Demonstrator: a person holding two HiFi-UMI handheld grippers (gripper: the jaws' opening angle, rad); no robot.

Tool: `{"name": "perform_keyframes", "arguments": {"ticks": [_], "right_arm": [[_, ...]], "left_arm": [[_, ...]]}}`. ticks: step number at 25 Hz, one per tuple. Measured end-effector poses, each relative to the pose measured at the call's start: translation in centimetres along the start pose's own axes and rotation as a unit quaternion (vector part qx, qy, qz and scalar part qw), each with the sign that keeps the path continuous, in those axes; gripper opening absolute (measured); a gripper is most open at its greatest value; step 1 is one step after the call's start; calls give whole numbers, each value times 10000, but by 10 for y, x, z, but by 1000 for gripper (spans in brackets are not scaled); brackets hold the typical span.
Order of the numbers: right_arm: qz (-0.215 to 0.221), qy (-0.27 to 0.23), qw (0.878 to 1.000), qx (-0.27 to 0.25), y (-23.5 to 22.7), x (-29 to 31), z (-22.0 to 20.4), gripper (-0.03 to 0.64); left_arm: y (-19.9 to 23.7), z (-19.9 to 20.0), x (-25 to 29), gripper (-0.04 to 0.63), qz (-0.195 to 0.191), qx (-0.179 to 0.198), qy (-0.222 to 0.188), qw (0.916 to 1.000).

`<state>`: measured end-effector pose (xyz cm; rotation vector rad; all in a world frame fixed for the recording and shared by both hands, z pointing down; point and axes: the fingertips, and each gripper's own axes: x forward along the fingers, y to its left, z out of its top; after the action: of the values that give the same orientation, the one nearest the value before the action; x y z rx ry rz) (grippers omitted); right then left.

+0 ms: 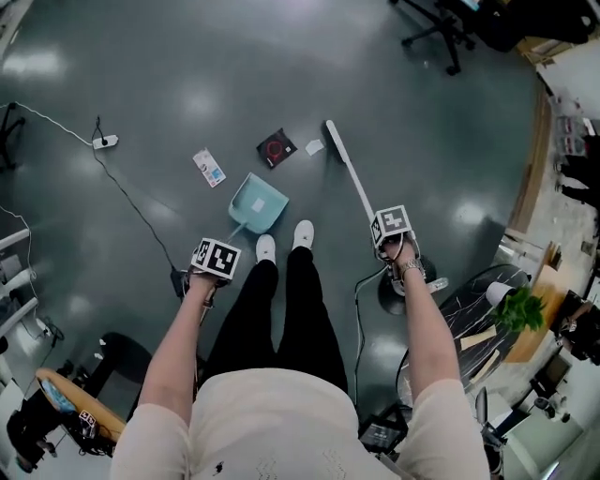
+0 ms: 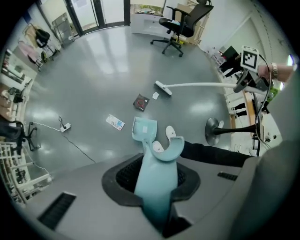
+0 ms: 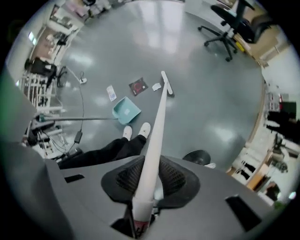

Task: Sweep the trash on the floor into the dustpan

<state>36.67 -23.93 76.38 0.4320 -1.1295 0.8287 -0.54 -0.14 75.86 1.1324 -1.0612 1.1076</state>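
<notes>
**1.** L gripper (image 2: 156, 185) — fingers (image 2: 123, 182) clenched on the pale-teal handle of the dustpan (image 2: 143, 129). Handle runs fwd and down to the pan.

**2.** R gripper (image 3: 149, 185) — fingers (image 3: 180, 180) clenched on the white shaft of the broom (image 3: 158, 122), near its top end. Shaft slants away toward the head.

**3.** White shoes (image 1: 266, 247), pair, on the grey floor (image 1: 187, 84). In head view they sit btwn the two grippers.

**4.** Dustpan, pan part: on the floor just ahead of the shoes, mouth facing away from the person. White square patch on its inner face.

**5.** Round black base (image 1: 394, 292), on the floor on the R side, near the R gripper.

**6.** Trash, all on the floor outside the pan:
- white card (image 1: 209, 167) w/ blue print, just beyond the pan to the L
- dark packet (image 1: 277, 148) w/ red ring, just beyond the pan mouth
- white scrap (image 1: 314, 147), small, btwn the packet and the broom head

**7.** Broom head (image 1: 335, 141): down at the floor, just R of the scrap.

**8.** Power strip (image 1: 106, 142) w/ cable, well to the L.

**9.** Office chair (image 1: 436, 28), farthest, upper R.
</notes>
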Motion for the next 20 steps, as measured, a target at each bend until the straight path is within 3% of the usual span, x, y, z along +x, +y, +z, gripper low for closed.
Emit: {"name": "perform_keyframes", "arguments": {"ticks": [3,5,7,13,20], "right_arm": [[-715,318,9913,-1055,16,10,-6,109],[-787,456,9853,-1443,38,15,-14,109],[-719,465,9847,-1519,56,15,-22,110],[145,621,9908,-1193,121,11,-62,110],[1122,931,9831,-1111,179,7,-108,110]], "left_arm": [[-1,2,5,92,-151,-252,9,9996],[0,3,6,92,-125,-268,16,9996],[0,3,7,92,-89,-240,6,9997],[2,-10,11,92,-90,-244,-77,9996],[4,-28,19,92,-131,-264,-173,9994]]}}
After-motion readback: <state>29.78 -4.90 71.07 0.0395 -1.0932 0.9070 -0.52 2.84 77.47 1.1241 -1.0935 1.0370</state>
